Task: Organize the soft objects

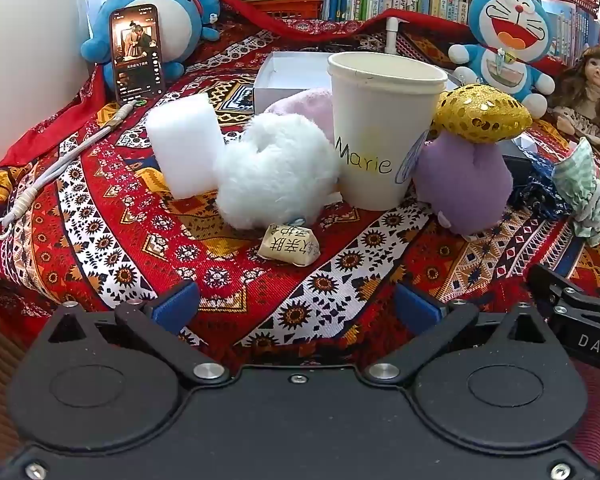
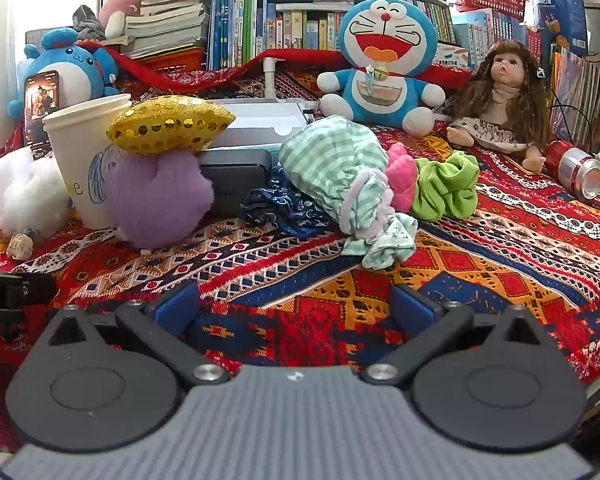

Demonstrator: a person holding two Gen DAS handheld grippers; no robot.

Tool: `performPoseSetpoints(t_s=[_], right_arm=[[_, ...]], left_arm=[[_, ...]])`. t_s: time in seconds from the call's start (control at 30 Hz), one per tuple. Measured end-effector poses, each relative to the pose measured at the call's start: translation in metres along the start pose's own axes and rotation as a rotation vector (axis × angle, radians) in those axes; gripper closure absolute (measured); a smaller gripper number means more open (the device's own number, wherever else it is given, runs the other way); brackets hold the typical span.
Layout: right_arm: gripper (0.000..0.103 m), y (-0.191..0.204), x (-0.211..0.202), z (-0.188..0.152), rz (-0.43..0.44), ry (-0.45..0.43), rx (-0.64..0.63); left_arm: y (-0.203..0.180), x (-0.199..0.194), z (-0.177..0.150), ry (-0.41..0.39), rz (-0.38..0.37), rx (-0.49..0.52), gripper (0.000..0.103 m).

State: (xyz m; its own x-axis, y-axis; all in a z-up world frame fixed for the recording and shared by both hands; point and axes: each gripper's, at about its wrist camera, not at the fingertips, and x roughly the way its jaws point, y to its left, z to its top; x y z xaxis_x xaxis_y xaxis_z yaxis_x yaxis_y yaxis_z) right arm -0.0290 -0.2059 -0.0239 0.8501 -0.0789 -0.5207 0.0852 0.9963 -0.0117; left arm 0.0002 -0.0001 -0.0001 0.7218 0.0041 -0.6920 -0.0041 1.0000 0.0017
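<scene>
Patterned red cloth everywhere; white fluffy ball (image 1: 274, 170) sits dead ahead of the left gripper (image 1: 296, 304), right gripper (image 2: 296, 304) faces the checked pouch (image 2: 340, 172). Both jaws apart, empty.

purple plush (image 2: 156, 196), gold-sequinned cap (image 2: 170, 124), red patterned cloth (image 2: 480, 264)

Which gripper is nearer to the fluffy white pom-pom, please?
Left. The left gripper faces the white pom-pom just ahead; the right gripper sits farther right, with the pom-pom at its far left.
</scene>
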Motion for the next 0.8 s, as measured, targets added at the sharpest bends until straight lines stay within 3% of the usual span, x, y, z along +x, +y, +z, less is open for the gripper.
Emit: performPoseSetpoints(t_s=[0.8], right_arm=[[0.0,0.0001,0.0006,0.0005,-0.001,0.002,-0.002]], left_arm=[[0.0,-0.0002,-0.0002,-0.007,-0.001,-0.001,0.0]])
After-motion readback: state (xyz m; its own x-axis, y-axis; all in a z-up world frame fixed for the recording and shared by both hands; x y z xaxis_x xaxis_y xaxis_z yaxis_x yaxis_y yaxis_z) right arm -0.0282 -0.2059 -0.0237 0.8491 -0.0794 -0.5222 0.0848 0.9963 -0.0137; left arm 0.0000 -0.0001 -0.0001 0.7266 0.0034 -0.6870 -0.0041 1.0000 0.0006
